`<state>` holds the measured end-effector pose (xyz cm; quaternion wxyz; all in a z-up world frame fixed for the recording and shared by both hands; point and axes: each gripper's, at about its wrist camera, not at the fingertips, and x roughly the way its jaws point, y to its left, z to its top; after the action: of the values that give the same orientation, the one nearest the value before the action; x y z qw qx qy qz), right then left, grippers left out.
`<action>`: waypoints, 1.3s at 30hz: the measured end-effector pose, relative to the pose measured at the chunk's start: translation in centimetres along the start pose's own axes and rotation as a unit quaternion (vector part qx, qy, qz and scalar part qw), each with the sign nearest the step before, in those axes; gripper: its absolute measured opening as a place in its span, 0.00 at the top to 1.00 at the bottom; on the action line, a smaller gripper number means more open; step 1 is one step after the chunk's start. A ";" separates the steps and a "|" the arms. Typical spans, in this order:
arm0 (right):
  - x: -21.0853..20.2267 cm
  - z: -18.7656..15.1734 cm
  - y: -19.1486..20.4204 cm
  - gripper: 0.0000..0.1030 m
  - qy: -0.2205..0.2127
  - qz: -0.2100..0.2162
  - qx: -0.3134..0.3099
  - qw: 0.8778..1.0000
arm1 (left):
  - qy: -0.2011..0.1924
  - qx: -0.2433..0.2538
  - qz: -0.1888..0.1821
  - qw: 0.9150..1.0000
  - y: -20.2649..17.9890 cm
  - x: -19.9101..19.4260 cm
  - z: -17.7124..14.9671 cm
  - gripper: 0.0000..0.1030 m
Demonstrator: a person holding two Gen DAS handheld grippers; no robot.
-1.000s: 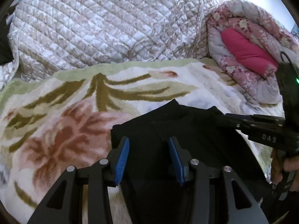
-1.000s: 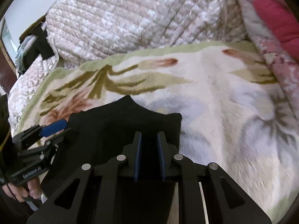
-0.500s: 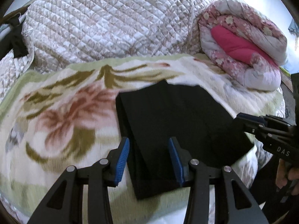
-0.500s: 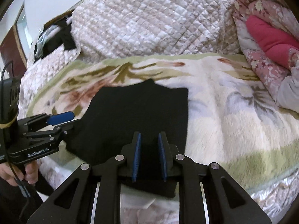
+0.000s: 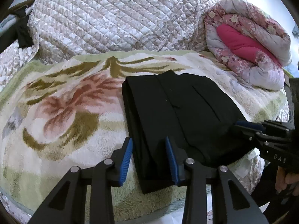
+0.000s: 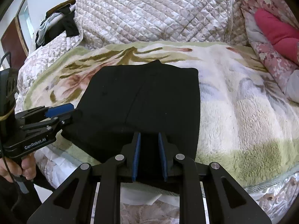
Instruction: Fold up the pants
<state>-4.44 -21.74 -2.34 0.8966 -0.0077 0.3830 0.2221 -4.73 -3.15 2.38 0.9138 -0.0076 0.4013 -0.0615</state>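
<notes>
The black pants [image 5: 179, 115] lie folded into a thick rectangle on the floral fleece blanket [image 5: 61, 112]; they also show in the right wrist view [image 6: 142, 97]. My left gripper [image 5: 149, 160] is open, its blue pads straddling the near left corner of the pants. My right gripper [image 6: 149, 155] is open with a narrow gap, over the near right edge of the pants. Each gripper shows in the other's view: the right one [image 5: 248, 128] at the pants' right edge, the left one [image 6: 59, 112] at the left edge.
A quilted beige cover [image 5: 115, 18] is heaped behind the blanket. A rolled pink floral duvet [image 5: 248, 43] lies at the back right. Dark clothes [image 6: 65, 24] hang at the far left. The bed's near edge [image 6: 261, 183] runs just below the pants.
Both grippers have pulled back toward the bed's near edge, so more of the folded pants shows. The right gripper's jaws have opened slightly. The pants lie still.
</notes>
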 end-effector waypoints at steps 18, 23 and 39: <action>-1.9 6.2 -3.3 0.53 -0.020 0.036 0.035 0.999 | 0.021 -0.040 -0.032 0.998 2.4 0.5 4.8 0.62; -1.0 7.8 -4.0 0.53 -0.017 0.039 0.025 0.999 | 0.018 -0.030 -0.032 0.999 1.8 1.7 6.3 0.61; 2.2 6.6 -8.3 0.53 0.007 0.080 0.128 0.989 | 0.031 -0.070 -0.047 0.996 3.4 3.6 5.1 0.51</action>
<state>4.80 -27.15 -0.49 0.8669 0.1362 0.4142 0.2418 1.77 -0.34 3.02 0.8944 -0.0887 0.4316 -0.0766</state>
